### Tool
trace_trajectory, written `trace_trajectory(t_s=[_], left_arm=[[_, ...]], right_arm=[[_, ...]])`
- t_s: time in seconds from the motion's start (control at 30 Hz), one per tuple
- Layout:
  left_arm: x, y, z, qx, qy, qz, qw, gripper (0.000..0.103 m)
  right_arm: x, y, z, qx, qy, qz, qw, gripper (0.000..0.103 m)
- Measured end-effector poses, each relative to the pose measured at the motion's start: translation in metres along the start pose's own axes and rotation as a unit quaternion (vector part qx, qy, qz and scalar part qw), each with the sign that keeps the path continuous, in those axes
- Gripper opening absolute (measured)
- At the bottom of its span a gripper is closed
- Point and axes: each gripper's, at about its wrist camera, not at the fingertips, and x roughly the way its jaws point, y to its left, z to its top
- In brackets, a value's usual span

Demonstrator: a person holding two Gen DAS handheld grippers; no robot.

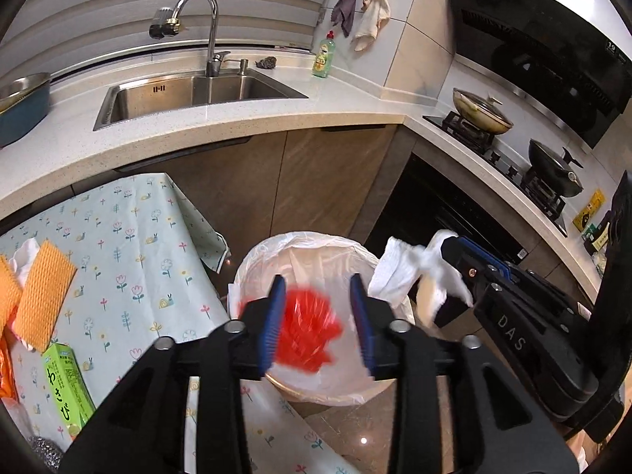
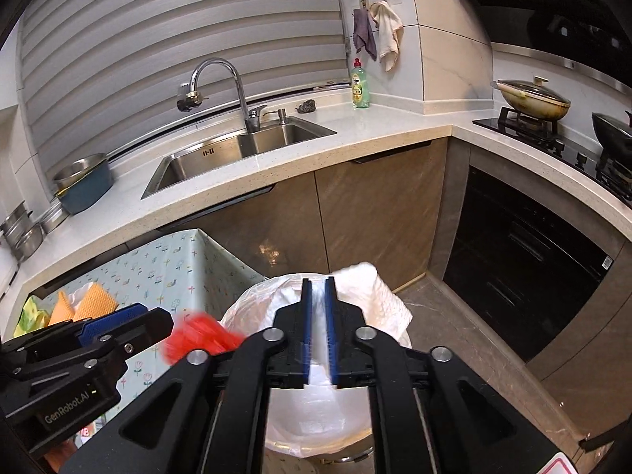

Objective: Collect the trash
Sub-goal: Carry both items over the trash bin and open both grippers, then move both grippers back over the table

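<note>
Already some of the job looks done, though plenty is left. A red wrapper (image 1: 306, 330) shows blurred over the mouth of the lined bin (image 1: 252, 272), between the spread fingers of the left gripper (image 1: 318, 322); the blur suggests it is dropping free into the liner, though I cannot tell for sure that nothing touches it. The left jaws stand wide apart and released, aimed down into the bin from above the corner of the table (image 1: 130, 237). The right gripper (image 2: 318, 330) hangs over the far rim of the same bin, its blue pads nearly together and clenched on a white tissue (image 2: 379, 296), which billows out beyond the fingertips and droops against the liner; in the left view the same tissue (image 1: 403, 272) hangs from those fingers just beside the bin's right edge. So, by my reading, one piece is going in and a second is held ready above the rim, needing only a release. Still on the flowered cloth are two orange foam sheets (image 1: 45, 292), some crumpled white paper under them, a green box (image 1: 67, 387) near the edge, and a steel scourer (image 1: 43, 454) at the corner; whether all of these count as trash I cannot say. Both grippers sit close, side by side, tilted downward toward the bin.
</note>
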Motion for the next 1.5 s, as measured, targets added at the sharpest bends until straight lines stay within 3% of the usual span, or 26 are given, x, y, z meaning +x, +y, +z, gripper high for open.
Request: trace_trajectory(t_s=[0.07, 0.2, 0.63, 0.8, 1.13, 1.5], left_arm=[[-0.001, 0.001, 0.0, -0.001, -0.002, 0.004, 1.0, 0.04], [-0.004, 0.006, 0.001, -0.003, -0.006, 0.021, 0.9998, 0.043], [-0.037, 0.036, -0.004, -0.028, -0.028, 0.059, 0.9975, 0.044], [-0.063, 0.054, -0.012, -0.046, -0.042, 0.082, 0.9947, 0.05], [-0.116, 0.106, -0.039, -0.087, -0.056, 0.14, 0.9847, 0.059], [-0.17, 0.178, -0.076, -0.15, -0.064, 0.191, 0.968, 0.073]], right_arm=[[0.001, 0.0, 0.001, 0.003, -0.007, 0.0, 1.0, 0.037], [0.0, 0.002, 0.003, 0.005, -0.012, 0.006, 1.0, 0.043], [-0.02, 0.038, 0.0, -0.018, -0.02, 0.03, 0.999, 0.052], [-0.032, 0.062, -0.007, -0.035, -0.02, 0.049, 0.998, 0.055], [-0.055, 0.124, -0.027, -0.075, -0.016, 0.09, 0.993, 0.061], [-0.07, 0.193, -0.055, -0.118, -0.001, 0.131, 0.984, 0.066]])
